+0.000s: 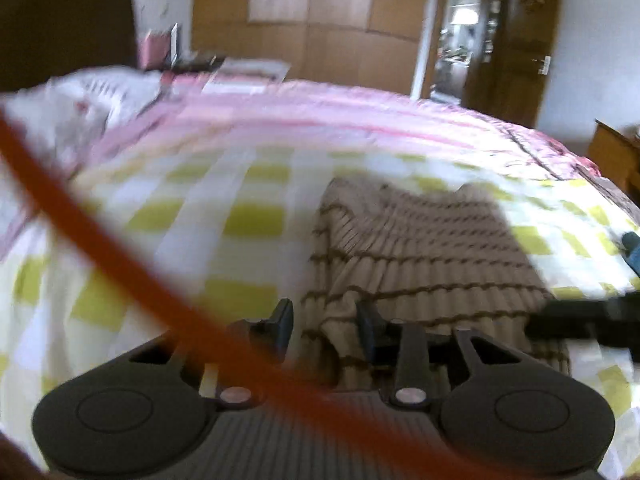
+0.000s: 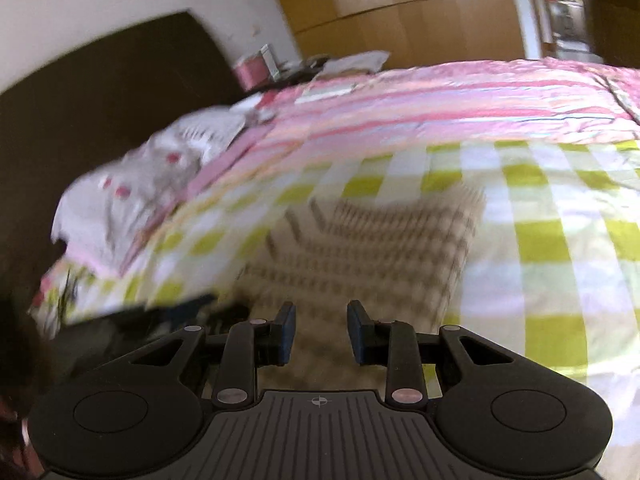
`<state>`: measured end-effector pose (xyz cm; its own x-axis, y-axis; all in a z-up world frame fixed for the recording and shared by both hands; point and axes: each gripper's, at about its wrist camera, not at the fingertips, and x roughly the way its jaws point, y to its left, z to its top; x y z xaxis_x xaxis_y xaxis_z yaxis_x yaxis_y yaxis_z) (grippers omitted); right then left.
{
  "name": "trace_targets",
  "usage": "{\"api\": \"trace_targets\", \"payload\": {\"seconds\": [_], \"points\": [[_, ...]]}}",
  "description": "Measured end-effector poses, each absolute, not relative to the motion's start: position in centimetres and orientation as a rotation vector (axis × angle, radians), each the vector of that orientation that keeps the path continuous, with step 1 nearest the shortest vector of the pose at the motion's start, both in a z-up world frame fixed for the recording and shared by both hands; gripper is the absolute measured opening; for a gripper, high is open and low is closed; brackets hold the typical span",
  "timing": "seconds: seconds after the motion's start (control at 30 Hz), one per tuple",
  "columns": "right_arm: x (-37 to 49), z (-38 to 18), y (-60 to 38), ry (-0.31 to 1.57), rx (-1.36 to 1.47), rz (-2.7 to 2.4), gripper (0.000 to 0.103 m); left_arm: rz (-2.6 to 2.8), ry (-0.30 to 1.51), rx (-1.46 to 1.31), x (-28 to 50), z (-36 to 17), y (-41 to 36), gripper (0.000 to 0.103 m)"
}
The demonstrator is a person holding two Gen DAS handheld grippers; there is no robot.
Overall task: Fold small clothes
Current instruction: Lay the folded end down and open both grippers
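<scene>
A small beige garment with thin dark stripes (image 1: 420, 252) lies folded on a yellow-and-white checked sheet (image 1: 224, 216). My left gripper (image 1: 324, 328) is open at the garment's near left corner, and a fold of the cloth lies between its fingers. The same garment (image 2: 380, 240) shows blurred in the right wrist view. My right gripper (image 2: 322, 330) is open over the garment's near edge and holds nothing. The other gripper's dark body (image 1: 588, 320) reaches in from the right in the left wrist view.
A pink striped quilt (image 1: 340, 120) covers the far side of the bed, with a white patterned pillow (image 2: 132, 196) by the dark headboard (image 2: 100, 92). A red cord (image 1: 100, 240) crosses the left wrist view. A wooden wardrobe (image 1: 320, 24) and an open door (image 1: 516, 44) stand behind.
</scene>
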<state>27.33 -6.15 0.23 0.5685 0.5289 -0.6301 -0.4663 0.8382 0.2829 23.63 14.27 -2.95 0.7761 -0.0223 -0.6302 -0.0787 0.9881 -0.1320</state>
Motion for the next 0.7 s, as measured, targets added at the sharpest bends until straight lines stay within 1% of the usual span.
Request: {"api": "trace_targets", "payload": {"seconds": [0.13, 0.27, 0.33, 0.43, 0.57, 0.67, 0.7], "points": [[24.6, -1.5, -4.0, 0.746, -0.094, 0.632, 0.029, 0.06, 0.699, -0.135, 23.3, -3.6, 14.9, 0.047], [23.8, -3.5, -2.7, 0.777, -0.187, 0.641, 0.027, 0.07, 0.696, -0.119, 23.1, -3.8, 14.7, 0.051], [23.8, -3.5, -2.7, 0.777, -0.179, 0.642, 0.027, 0.069, 0.692, -0.12, 23.0, -4.0, 14.9, 0.053], [23.9, -2.3, -3.6, 0.813, -0.115, 0.644, 0.027, 0.062, 0.702, -0.146, 23.0, -3.6, 15.2, 0.053], [23.8, 0.1, -6.3, 0.771, -0.011, 0.607, 0.027, 0.063, 0.667, -0.14, 22.1, -2.1, 14.9, 0.053], [25.1, 0.9, -8.0, 0.73, 0.022, 0.531, 0.039, 0.071, 0.611, -0.124, 21.8, -0.4, 14.4, 0.052], [25.7, 1.1, -8.4, 0.716, 0.02, 0.499, 0.039, 0.066, 0.588, -0.118, 21.8, 0.2, 14.2, 0.052]]}}
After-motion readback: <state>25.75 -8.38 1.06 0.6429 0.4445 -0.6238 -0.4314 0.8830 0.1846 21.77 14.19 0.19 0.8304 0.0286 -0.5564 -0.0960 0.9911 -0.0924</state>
